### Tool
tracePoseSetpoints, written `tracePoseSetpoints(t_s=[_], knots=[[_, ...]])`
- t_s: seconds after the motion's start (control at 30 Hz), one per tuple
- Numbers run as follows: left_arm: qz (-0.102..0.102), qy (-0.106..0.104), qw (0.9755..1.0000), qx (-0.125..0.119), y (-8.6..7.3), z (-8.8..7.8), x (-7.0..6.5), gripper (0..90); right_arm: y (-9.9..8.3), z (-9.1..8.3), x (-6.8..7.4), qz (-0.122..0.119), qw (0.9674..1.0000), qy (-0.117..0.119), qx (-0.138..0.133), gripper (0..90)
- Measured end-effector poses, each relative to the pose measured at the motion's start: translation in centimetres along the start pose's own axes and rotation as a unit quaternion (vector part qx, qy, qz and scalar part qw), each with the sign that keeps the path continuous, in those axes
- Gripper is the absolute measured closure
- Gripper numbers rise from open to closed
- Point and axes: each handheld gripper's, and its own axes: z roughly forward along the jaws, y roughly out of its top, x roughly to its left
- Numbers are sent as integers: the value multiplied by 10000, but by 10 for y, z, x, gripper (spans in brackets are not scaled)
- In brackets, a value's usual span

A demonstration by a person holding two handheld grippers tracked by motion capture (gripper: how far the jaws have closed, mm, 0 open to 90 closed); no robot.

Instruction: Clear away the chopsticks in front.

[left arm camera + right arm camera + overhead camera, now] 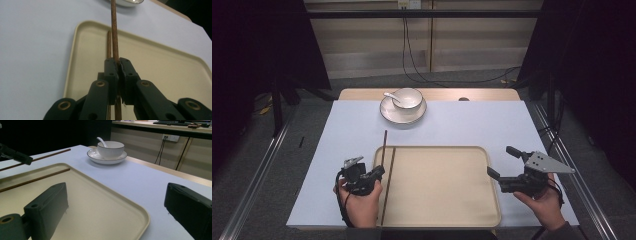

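The left tongs (377, 173) are clamped on one chopstick (384, 150) at the tray's (492, 200) left edge. The other chopstick (391, 165) already lies inside. Lower it flat beside that one, then let go. The right tongs (502, 162) wait apart.

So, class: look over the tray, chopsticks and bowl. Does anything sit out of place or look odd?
Only one chopstick lies in the tray. Its partner is clamped in the left gripper over the tray's left rim, its tip out past the far rim. Bowl, spoon and saucer look tidy; nothing spilled.
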Motion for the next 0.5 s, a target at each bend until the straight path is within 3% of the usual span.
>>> tracePoseSetpoints(t_s=[0.27,0.37,0.47,0.5], knots=[[-39,21,10000,77,-12,-6,0,852,0,0,0,-7,10000,44,-5,47],[-59,124,9998,117,-16,-8,0,852,0,0,1,15,10000,79,-20,48],[-78,112,9996,249,-22,-5,2,852,1,0,2,-37,10000,64,-37,50],[4,139,9995,297,-23,-4,4,852,1,0,3,-7,9999,97,-28,50]])
